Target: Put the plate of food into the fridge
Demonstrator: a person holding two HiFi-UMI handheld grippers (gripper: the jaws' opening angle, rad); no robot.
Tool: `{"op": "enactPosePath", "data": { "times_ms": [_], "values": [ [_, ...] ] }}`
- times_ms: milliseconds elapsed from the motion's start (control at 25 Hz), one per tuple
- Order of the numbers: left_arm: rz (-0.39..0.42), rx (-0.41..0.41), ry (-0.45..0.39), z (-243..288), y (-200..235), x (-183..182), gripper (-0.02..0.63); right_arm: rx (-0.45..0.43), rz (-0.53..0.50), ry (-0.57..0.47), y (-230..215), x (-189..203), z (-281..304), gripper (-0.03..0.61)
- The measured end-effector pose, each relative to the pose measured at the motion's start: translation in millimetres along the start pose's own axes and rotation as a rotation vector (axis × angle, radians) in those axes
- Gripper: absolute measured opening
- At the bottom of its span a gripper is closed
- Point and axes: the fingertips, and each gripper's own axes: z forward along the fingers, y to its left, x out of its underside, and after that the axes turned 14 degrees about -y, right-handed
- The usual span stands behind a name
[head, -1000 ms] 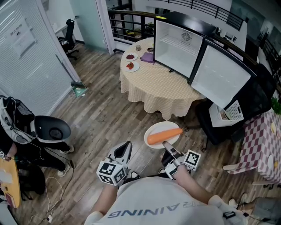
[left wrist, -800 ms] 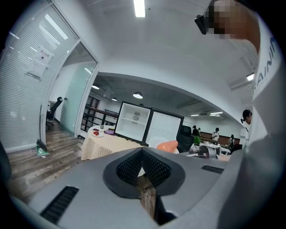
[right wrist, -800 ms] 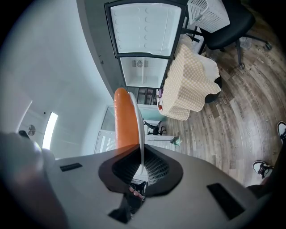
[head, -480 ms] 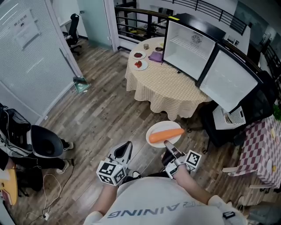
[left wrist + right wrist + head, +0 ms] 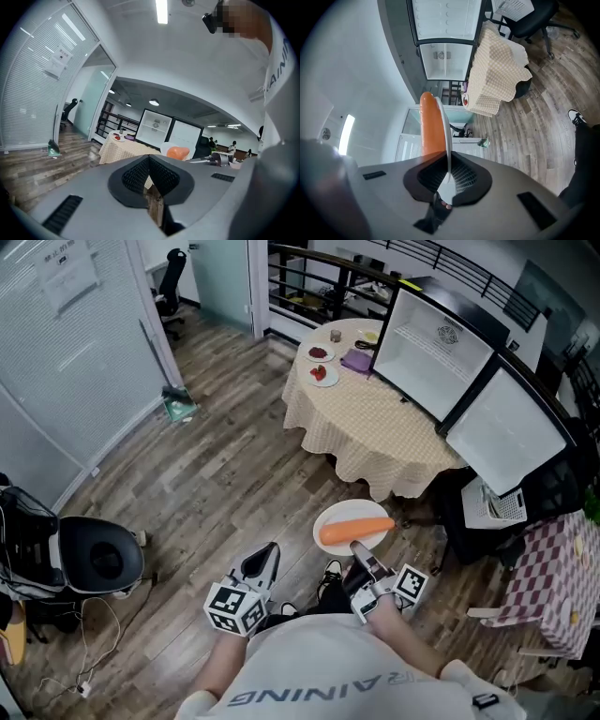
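Plate in transit, fridge still ahead

The right gripper (image 5: 356, 548) stays clamped on the rim of the plate (image 5: 334, 515), with the carrot (image 5: 356, 530) lying on it. The left gripper (image 5: 266, 555) is closed and empty. The table (image 5: 375, 432) and open fridge (image 5: 433, 351) have slid rightward and remain well apart from the plate, so I judge the carry unfinished.

My right tool (image 5: 447, 176) has its jaws pinched on the rim of the plate (image 5: 446, 136), which I see edge-on; the orange carrot (image 5: 431, 124) lies against the plate's face. Past them stands the table (image 5: 494, 70) under a checked cloth, the open white fridge (image 5: 445, 47) beside it; wooden floor (image 5: 534, 131) fills the right, a shoe (image 5: 576, 117) at its edge.
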Motion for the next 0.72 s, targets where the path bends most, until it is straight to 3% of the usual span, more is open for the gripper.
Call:
{"op": "enactPosePath", "data": {
  "times_ms": [320,720],
  "values": [
    [0.005,-0.037,-0.006,25,34,-10,0.009,-0.025,-0.002,0.045,5,0,57,0.035],
    [0.024,-0.034,0.007,99,52,-26,0.009,-0.028,0.012,0.054,12,-42,121,0.035]
  ]
}}
